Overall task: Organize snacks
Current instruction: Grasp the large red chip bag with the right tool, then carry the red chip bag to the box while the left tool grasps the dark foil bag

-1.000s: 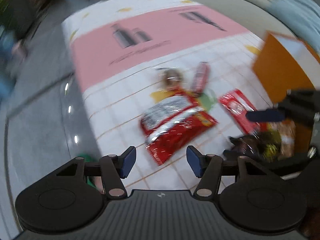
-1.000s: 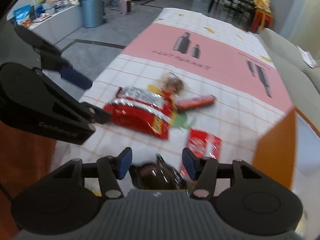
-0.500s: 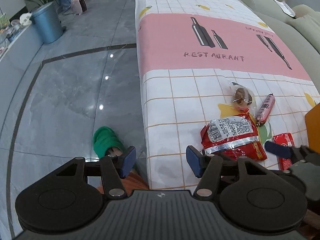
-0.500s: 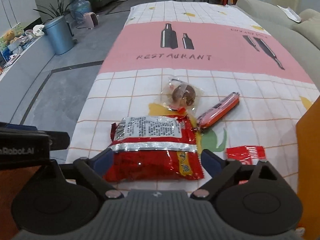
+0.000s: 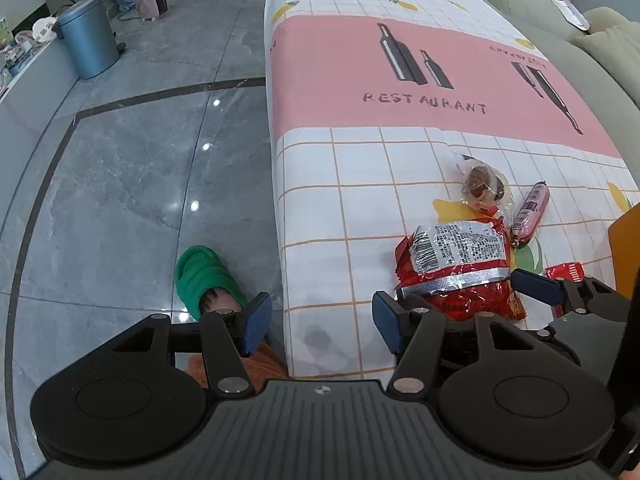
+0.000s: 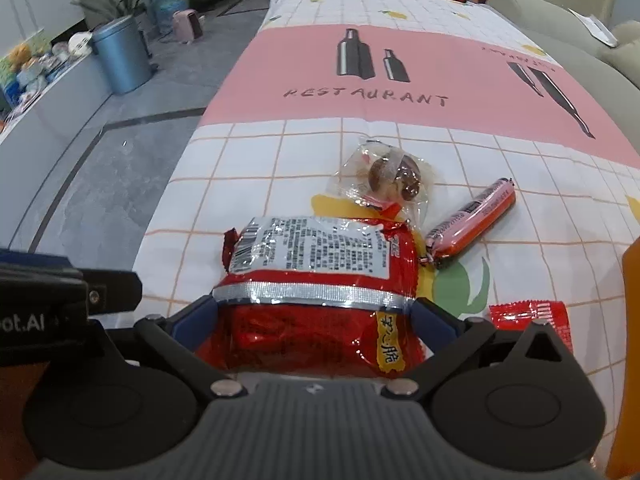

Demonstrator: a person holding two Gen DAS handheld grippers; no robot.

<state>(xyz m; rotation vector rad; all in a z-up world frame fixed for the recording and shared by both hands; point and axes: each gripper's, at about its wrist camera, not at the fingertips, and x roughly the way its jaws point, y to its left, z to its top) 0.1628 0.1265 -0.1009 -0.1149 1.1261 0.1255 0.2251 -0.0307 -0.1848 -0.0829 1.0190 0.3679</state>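
Spread wide, my right gripper has its blue pads on either side of the red snack bag, one at each side edge of the pack; whether they press on the foil or only flank it I cannot tell. My left gripper is parted too, with nothing between its fingers, hanging over the table's near left edge.

I see a table under a checked cloth with a pink band printed RESTAURANT and bottle shapes. To the left is grey tiled floor, a blue bin and a small pink heater further back. A green slipper sits on the floor near the table edge. A pale sofa runs along the far right. An orange box cuts into the right edge of the right wrist view.

That bag lies flat at the near end of the cloth, its long axis running away from me, label end with the barcode pointing toward the pink band. Just beyond it lies a clear-wrapped round pastry, touching the bag's far edge. A pink sausage stick lies beside them on the right, slanted, its near end close to the bag's far right corner. A small red packet lies near the bag's right side, by the orange box.
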